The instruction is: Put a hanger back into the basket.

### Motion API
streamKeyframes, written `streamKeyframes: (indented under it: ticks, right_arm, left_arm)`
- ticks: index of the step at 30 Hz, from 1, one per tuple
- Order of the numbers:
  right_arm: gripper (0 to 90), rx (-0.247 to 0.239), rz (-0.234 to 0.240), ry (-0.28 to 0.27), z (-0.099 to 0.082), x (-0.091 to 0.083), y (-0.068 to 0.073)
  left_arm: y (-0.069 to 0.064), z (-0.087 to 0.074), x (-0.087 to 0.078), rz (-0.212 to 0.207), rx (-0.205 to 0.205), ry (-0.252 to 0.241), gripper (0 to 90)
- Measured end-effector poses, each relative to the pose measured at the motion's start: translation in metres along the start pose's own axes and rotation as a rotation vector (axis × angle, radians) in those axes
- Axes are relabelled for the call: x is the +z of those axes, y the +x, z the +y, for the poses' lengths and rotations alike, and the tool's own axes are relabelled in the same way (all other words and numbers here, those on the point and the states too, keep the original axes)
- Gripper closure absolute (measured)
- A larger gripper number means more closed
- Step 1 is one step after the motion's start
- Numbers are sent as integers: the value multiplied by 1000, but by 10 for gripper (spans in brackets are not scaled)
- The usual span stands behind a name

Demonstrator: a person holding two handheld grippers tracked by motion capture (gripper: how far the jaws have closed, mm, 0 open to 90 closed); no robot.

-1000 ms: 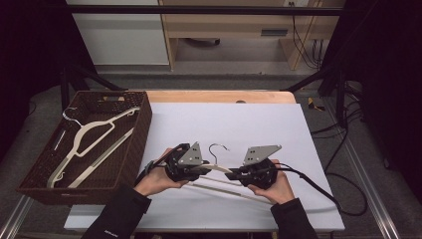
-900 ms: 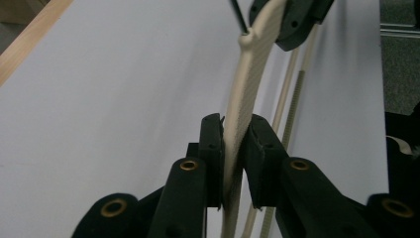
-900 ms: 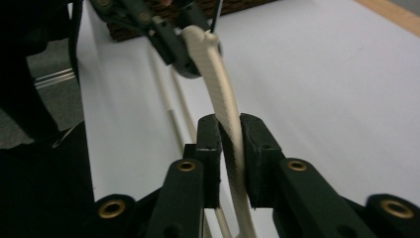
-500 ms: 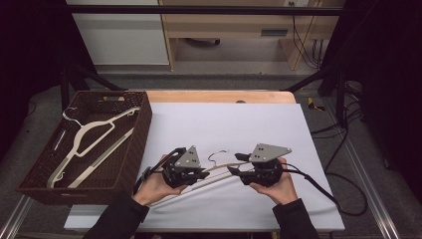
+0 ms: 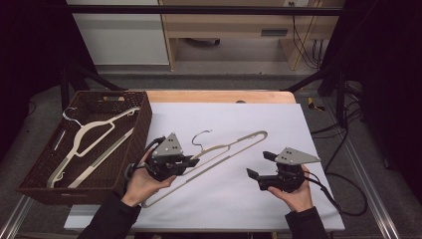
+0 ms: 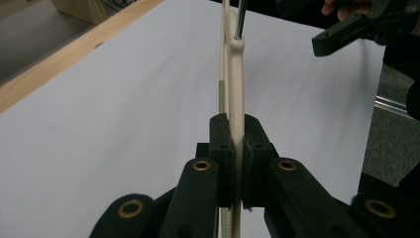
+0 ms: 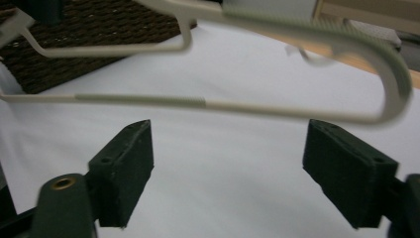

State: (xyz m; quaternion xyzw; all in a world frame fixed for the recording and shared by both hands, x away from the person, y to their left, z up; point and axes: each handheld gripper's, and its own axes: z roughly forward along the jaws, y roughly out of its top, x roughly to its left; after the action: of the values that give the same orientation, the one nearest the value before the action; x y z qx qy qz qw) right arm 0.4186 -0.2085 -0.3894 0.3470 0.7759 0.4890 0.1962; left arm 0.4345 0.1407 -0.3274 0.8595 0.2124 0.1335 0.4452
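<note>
A cream plastic hanger (image 5: pixel 226 148) with a metal hook (image 5: pixel 200 137) lies slantwise over the white table top (image 5: pixel 239 119). My left gripper (image 5: pixel 193 161) is shut on its lower arm, and in the left gripper view the pads (image 6: pixel 222 148) squeeze the hanger (image 6: pixel 236 99) edge-on. My right gripper (image 5: pixel 259 165) is off to the right of the hanger. Its jaws have just been opening and stand wide with nothing between them. In the right gripper view the hanger (image 7: pixel 247 106) hangs beyond the right gripper (image 7: pixel 233 168).
A dark wicker basket (image 5: pixel 142 119) stands at the table's left with another cream hanger (image 5: pixel 89 134) lying in it. A wooden strip (image 5: pixel 219 96) runs along the far edge. A cable (image 5: pixel 343 194) trails from the right gripper off the table's right side.
The right gripper let go of the hanger, opened wide and drew off to the right. The left gripper rose a little with the hanger, which now slants up toward the far right.
</note>
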Motion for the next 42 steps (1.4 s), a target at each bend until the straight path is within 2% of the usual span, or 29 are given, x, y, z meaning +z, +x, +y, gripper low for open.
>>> streamKeyframes:
  ticks: [1, 2, 3, 6, 10, 15, 16, 19, 23, 26, 29, 32, 33, 34, 36, 37, 38, 39, 41, 42]
  right_arm:
    - [163, 0, 0, 0, 0, 0, 0]
    - [128, 22, -25, 2, -4, -1, -2]
    - [116, 31, -29, 4, -6, -2, -3]
    - [78, 57, -51, 1, -10, -4, -5]
    - [60, 69, -77, -1, -15, -6, -8]
    - [58, 74, -81, -2, -17, -8, -10]
    - [56, 89, -85, 2, -17, -9, -10]
    - [52, 78, -84, 4, -18, -9, -11]
    - [50, 77, -84, 9, -19, -9, -10]
    - [51, 81, -84, 7, -19, -8, -10]
    - [51, 83, -79, 5, -20, -8, -10]
    - [48, 88, -78, 11, -20, -7, -10]
    - [47, 87, -79, 11, -20, -7, -10]
    - [47, 87, -80, 12, -20, -7, -10]
    - [47, 88, -82, 11, -20, -8, -10]
    - [47, 87, -82, 8, -20, -9, -10]
    - [47, 91, -83, 8, -20, -9, -10]
    - [47, 85, -82, 10, -20, -9, -11]
    - [48, 86, -83, 10, -20, -9, -11]
    - [48, 88, -80, 11, -20, -9, -11]
  left_arm:
    - [0, 0, 0, 0, 0, 0, 857]
    - [2, 4, -8, 3, -4, -21, 857]
    - [2, 4, -8, 3, -4, -21, 857]
    - [5, 12, -23, 20, -13, -50, 857]
    - [9, 22, -37, 40, -12, -54, 857]
    - [15, 29, -52, 55, -19, -76, 857]
    - [19, 32, -58, 68, -18, -78, 857]
    - [28, 35, -67, 93, -17, -70, 857]
    - [43, 38, -81, 120, -36, -72, 857]
    - [50, 38, -91, 139, -33, -73, 857]
    - [62, 35, -104, 180, -30, -56, 857]
    - [78, 29, -116, 203, -54, -55, 857]
    - [78, 29, -116, 203, -54, -55, 857]
    - [86, 25, -121, 216, -64, -56, 857]
    - [91, 23, -124, 222, -67, -57, 857]
    - [100, 18, -131, 236, -69, -51, 857]
    - [100, 18, -131, 236, -69, -51, 857]
    - [108, 12, -138, 248, -85, -49, 857]
    - [112, 9, -141, 260, -86, -45, 857]
    - [120, 1, -148, 272, -86, -49, 857]
